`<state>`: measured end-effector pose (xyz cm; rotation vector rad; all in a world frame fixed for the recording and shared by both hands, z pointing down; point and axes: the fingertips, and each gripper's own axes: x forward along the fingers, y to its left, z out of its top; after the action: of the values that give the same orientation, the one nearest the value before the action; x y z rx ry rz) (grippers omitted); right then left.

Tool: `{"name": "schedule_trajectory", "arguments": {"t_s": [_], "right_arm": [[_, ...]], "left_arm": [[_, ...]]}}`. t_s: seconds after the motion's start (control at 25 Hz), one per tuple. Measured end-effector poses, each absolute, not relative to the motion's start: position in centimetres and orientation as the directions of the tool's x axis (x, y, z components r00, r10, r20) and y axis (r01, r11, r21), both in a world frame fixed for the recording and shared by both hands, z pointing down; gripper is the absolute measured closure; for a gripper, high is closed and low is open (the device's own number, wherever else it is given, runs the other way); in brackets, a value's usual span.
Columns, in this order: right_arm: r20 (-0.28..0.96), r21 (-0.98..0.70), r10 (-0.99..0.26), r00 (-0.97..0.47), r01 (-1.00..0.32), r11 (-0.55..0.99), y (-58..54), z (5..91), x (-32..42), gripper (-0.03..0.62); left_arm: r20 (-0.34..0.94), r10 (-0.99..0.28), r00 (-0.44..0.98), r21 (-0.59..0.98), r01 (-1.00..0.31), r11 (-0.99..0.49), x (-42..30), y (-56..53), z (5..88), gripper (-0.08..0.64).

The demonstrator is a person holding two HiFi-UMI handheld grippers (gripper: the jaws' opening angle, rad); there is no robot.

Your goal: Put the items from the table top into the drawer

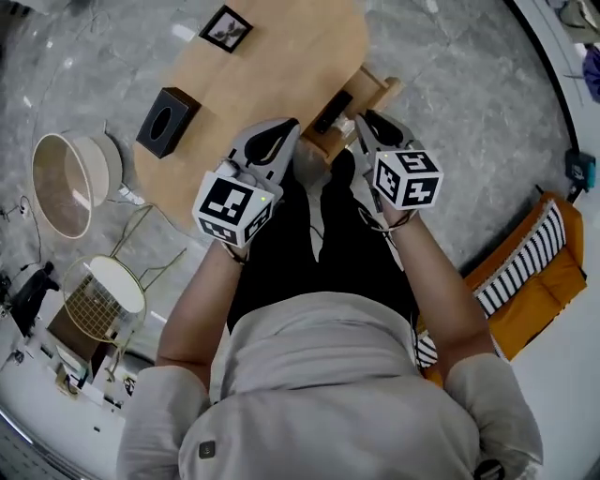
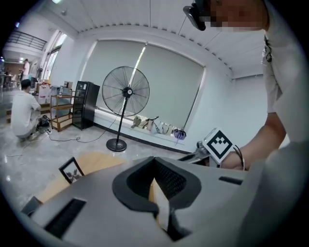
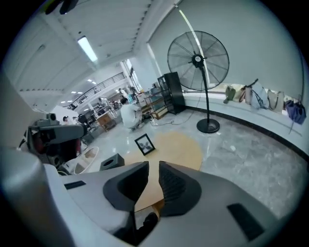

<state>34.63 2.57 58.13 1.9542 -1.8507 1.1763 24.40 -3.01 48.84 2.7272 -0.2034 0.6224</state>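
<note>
Table (image 1: pixel 281 66): pale wood with a rounded outline. Its near edge is hidden behind both grippers.
Drawer (image 1: pixel 380 92): pale wood, pulled out at the table's right side in the head view and largely covered by the right gripper (image 1: pixel 362 118). A slim dark thing (image 1: pixel 332 112) is seen at it, but its kind cannot be made out.
Left gripper (image 1: pixel 289 125): the jaws are brought together at the tips and nothing is held.
Right gripper: the jaws are parted by a narrow slit and hold nothing.
Tissue box (image 1: pixel 167 120): black and boxy, set on the table's left edge, well apart from both jaws.
Picture frame (image 1: pixel 226 28): black and square, at the table's far end — also well apart.
</note>
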Motion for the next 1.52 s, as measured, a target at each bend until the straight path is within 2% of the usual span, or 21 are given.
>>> {"name": "schedule_trajectory", "arguments": {"t_s": [0.28, 0.56, 0.96, 1.52], "right_arm": [[0.534, -0.308, -0.828, -0.169, -0.951, -0.005, 2.4, 44.5, 32.6, 0.532], [0.392, -0.268, -0.884, -0.256, -0.951, 0.156, 3.4, 34.6, 32.4, 0.557], [0.258, -0.144, -0.910, -0.323, -0.945, 0.295, 6.8, 27.5, 32.6, 0.565], [0.210, -0.094, -0.873, -0.440, -0.898, 0.430, 9.9, 24.8, 31.3, 0.566]], "left_arm": [[0.392, -0.110, 0.914, 0.242, -0.217, -0.946, 23.2, -2.2, 39.8, 0.551], [0.321, -0.131, 0.938, 0.206, -0.204, -0.957, 23.1, 0.3, 32.6, 0.551], [0.232, -0.277, 0.932, 0.116, -0.309, -0.944, 21.2, 2.5, 26.6, 0.551], [0.213, -0.421, 0.882, 0.096, -0.448, -0.889, 18.9, 6.8, 24.0, 0.551]]}}
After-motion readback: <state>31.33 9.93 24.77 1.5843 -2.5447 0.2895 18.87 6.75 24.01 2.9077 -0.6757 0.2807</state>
